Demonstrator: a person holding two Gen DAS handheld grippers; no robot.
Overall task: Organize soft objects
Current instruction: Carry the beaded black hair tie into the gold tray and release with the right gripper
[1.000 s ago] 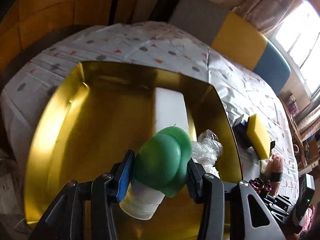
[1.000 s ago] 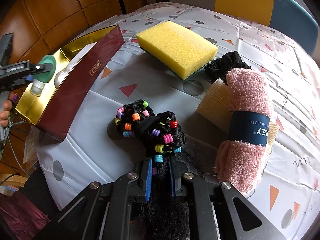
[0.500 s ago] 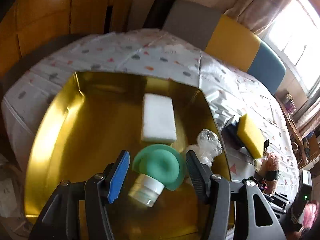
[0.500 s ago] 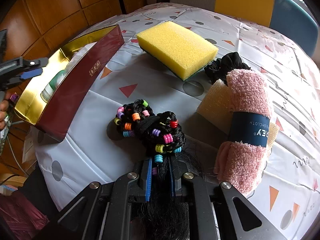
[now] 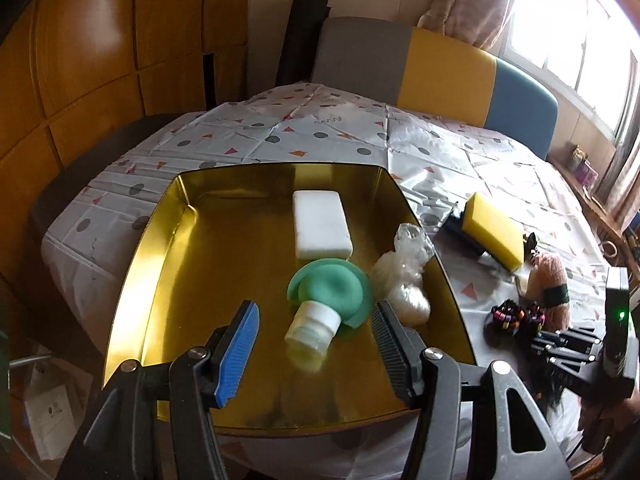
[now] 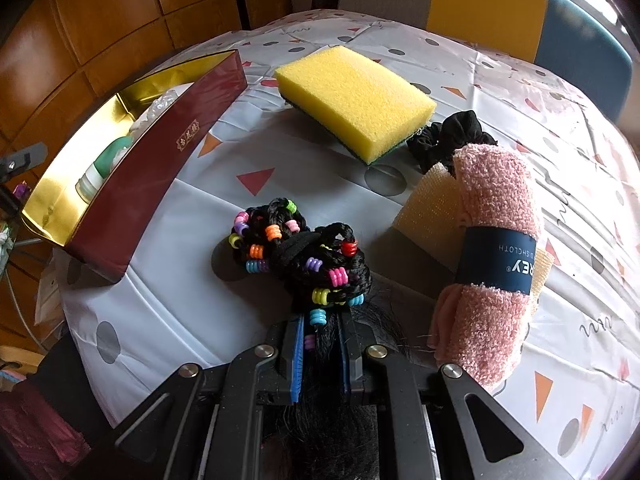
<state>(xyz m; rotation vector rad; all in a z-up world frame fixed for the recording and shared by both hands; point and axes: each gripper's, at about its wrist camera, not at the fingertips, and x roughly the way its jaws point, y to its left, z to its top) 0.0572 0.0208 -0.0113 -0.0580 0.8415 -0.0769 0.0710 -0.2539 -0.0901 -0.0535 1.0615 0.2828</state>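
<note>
Three things lie in the gold box (image 5: 160,248) on the worktop (image 6: 192,304): a white sponge (image 5: 320,224), a green bottle (image 5: 324,304) and a plastic-wrapped bundle (image 5: 404,280). The yellow sponge (image 6: 356,100), black scrunchie (image 6: 448,136), pink cloth (image 6: 492,240) and beaded braid (image 6: 304,248) lie outside it, so I'd judge the job under halfway. The left tongs (image 5: 316,344) hang spread and empty above the bottle, touching nothing, while the right tongs (image 6: 320,344) are pressed together, pinching the braid's tail.

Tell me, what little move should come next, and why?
Probably the right gripper lifts the beaded braid toward the gold box. It is shut on the braid's hair, while the left gripper, open, has nothing between its fingers; the green sponge already lies in the box.
</note>
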